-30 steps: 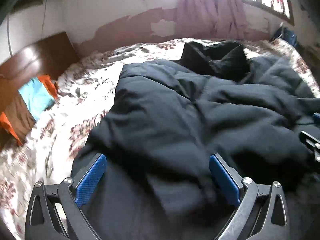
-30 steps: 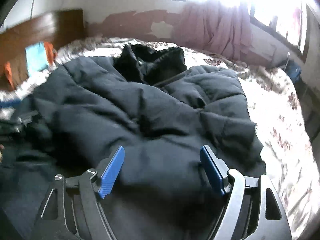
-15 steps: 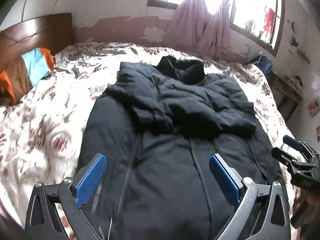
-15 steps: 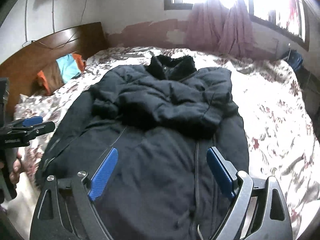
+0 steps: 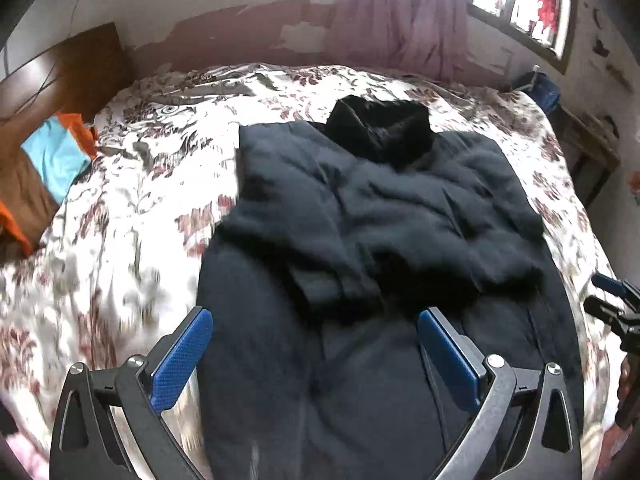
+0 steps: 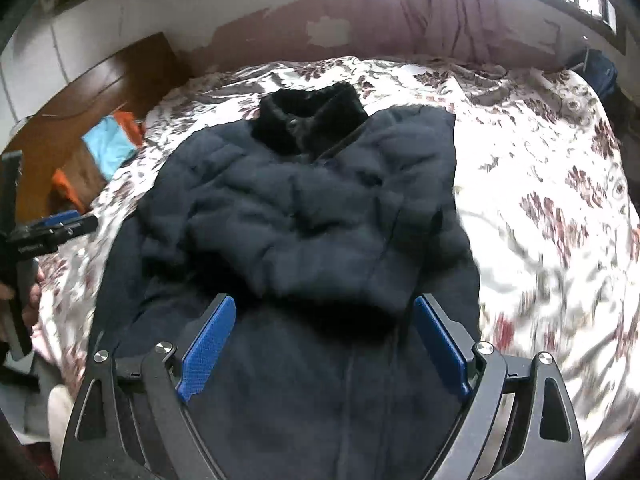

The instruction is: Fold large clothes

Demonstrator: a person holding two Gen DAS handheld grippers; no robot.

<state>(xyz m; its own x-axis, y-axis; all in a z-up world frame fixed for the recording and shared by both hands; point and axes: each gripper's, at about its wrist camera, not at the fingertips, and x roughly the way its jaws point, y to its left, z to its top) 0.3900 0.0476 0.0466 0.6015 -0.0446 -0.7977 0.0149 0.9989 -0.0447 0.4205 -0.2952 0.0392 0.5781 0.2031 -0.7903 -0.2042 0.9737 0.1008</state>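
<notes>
A large dark navy padded jacket (image 5: 360,264) (image 6: 304,240) with a black furry collar (image 5: 380,128) (image 6: 308,116) lies flat on the floral bed, collar at the far end. Both sleeves are folded across its chest. My left gripper (image 5: 316,344) hovers open above the jacket's lower left part, blue pads wide apart with nothing between them. My right gripper (image 6: 324,332) hovers open above the lower middle, also holding nothing. Each gripper shows at the edge of the other's view: the right gripper (image 5: 612,304) and the left gripper (image 6: 52,228).
The bed's floral sheet (image 5: 132,216) (image 6: 540,184) spreads around the jacket. Orange, blue and brown folded cloths (image 5: 44,168) lie by the wooden headboard (image 6: 112,76) at the left. A pink curtain (image 5: 400,16) hangs at the window; a small table (image 5: 588,148) stands at right.
Both grippers pulled up and back from close over the jacket, so the whole jacket now shows. The jacket's sleeves stay folded across its chest.
</notes>
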